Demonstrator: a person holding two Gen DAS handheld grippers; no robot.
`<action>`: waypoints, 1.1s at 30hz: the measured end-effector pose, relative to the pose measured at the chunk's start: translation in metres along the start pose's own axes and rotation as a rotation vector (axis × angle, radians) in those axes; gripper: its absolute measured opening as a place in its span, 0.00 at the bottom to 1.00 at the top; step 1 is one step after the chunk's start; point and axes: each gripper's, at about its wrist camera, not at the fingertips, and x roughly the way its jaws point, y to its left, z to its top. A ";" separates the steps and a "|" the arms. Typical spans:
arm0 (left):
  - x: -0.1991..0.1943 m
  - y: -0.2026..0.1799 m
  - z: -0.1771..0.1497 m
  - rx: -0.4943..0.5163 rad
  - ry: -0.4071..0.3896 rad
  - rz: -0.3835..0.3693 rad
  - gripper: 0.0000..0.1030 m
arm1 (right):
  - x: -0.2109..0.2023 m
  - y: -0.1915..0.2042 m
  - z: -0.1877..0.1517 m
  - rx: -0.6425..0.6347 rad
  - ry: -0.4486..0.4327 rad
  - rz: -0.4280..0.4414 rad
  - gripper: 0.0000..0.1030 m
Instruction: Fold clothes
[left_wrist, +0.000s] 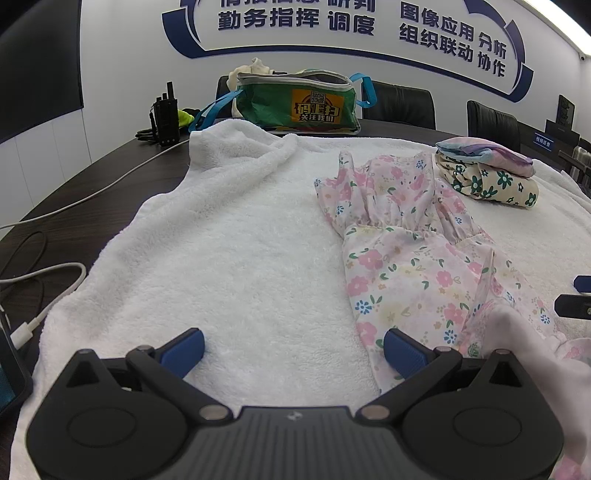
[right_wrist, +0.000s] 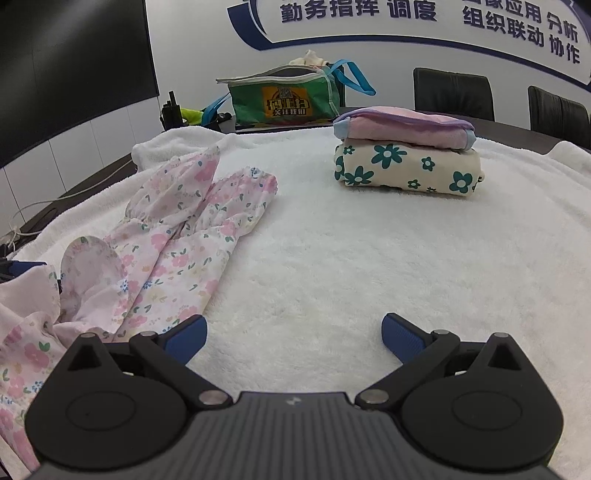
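Two pairs of tongs hover with jaws spread wide and empty over a white towel covering a dark counter, as a pink floral dress waits to be folded. From the left tongs the dress lies at about two o'clock, its skirt hem bunched close to the right blue pad; from the right tongs it sprawls at ten o'clock, bodice and sleeves pointing away toward the wall.

The garment looks rumpled and skewed, so the sound approach is probably to pinch the near hem at its two corners, one pair of tongs on each, draw the cloth taut and flat on the towel, then carry the hem toward the bodice. Gripping a single layer at the very edge should keep the thin fabric from bunching further.

By count: one dress unfolded; two folded garments stacked at one o'clock in the right view, a pink-and-purple piece atop a cream one with teal flowers; one green bag at twelve o'clock; at least two black chairs behind the counter.
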 end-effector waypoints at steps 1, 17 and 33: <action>0.000 -0.001 0.000 0.002 0.000 0.002 1.00 | 0.000 -0.001 0.000 0.004 -0.001 0.002 0.99; 0.001 0.000 0.000 -0.002 -0.001 -0.002 1.00 | -0.013 0.006 0.007 0.009 -0.018 0.176 1.00; -0.055 -0.008 0.018 -0.022 -0.018 -0.392 0.22 | -0.041 0.081 -0.012 -0.289 0.191 0.608 0.06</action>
